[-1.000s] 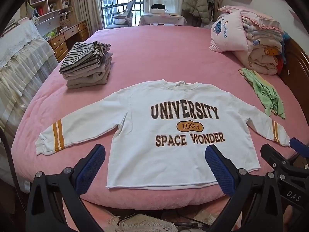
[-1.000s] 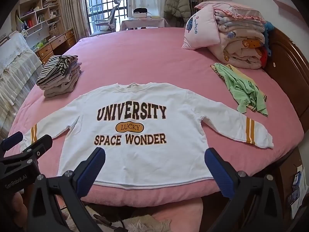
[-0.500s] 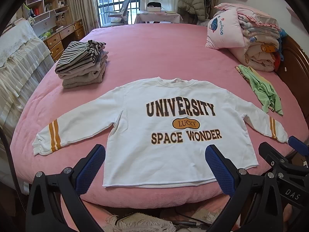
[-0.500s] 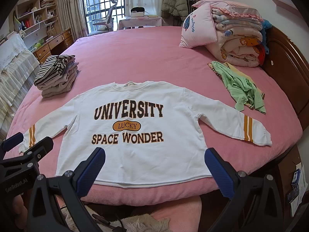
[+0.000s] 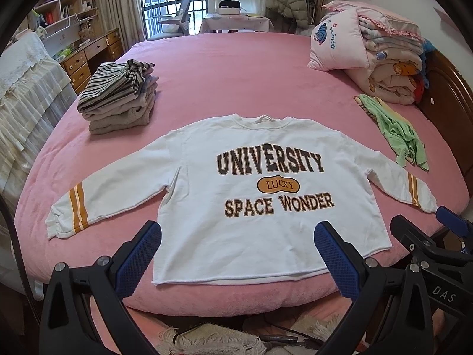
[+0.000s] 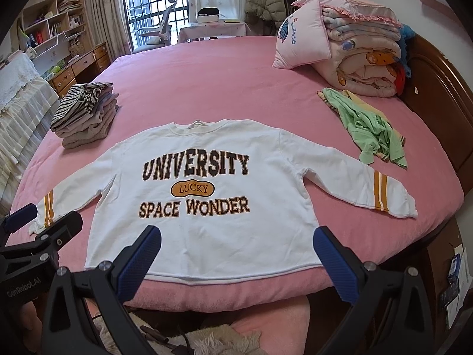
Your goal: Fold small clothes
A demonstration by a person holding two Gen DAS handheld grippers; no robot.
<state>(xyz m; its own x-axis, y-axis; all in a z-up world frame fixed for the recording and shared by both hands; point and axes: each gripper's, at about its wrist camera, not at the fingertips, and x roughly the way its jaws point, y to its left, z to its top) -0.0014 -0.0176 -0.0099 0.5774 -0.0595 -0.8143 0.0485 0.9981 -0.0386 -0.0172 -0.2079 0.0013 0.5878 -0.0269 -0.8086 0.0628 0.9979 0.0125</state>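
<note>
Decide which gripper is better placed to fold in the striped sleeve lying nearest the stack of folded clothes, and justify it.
The left gripper. It is open and empty, on the same side as that sleeve and the folded stack. The right gripper sits nearer the opposite sleeve and would probably have to cross the sweatshirt.

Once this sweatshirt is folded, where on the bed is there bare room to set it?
Widest bare patch: pink bedspread beyond the white UNIVERSITY sweatshirt, between the stack of folded striped and grey clothes and the pink pillow and folded quilts. Crowded on the right, around the crumpled green garment.
</note>
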